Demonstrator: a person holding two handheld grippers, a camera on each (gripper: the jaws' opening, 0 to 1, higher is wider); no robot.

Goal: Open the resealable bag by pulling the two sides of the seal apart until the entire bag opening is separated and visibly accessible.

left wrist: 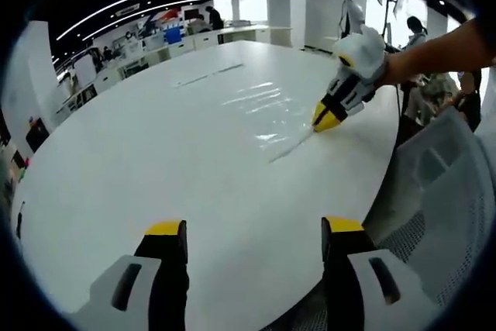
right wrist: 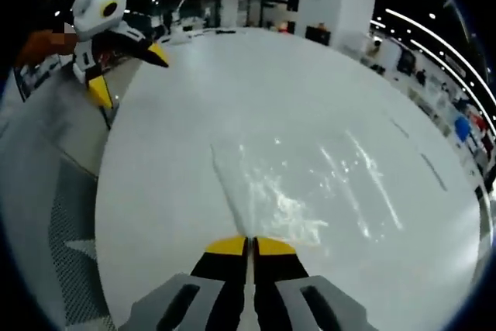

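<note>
A clear resealable bag [left wrist: 260, 102] lies flat on the round white table [left wrist: 139, 153], glinting under the ceiling lights. My right gripper [left wrist: 328, 118] comes in from the right with a hand on it, its yellow tips pinched on the bag's near edge. In the right gripper view, its jaws [right wrist: 250, 247] are shut together on the edge strip of the bag [right wrist: 310, 184], which runs away from the tips. My left gripper [left wrist: 254, 229] hovers open over bare table, well short of the bag, holding nothing. It also shows open as the left gripper [right wrist: 129, 73] by the table's rim.
A grey mesh chair [left wrist: 438, 191] stands against the table's edge beside my left gripper, seen again as the chair [right wrist: 62, 215]. Desks, pillars and people [left wrist: 418, 32] fill the office beyond the table.
</note>
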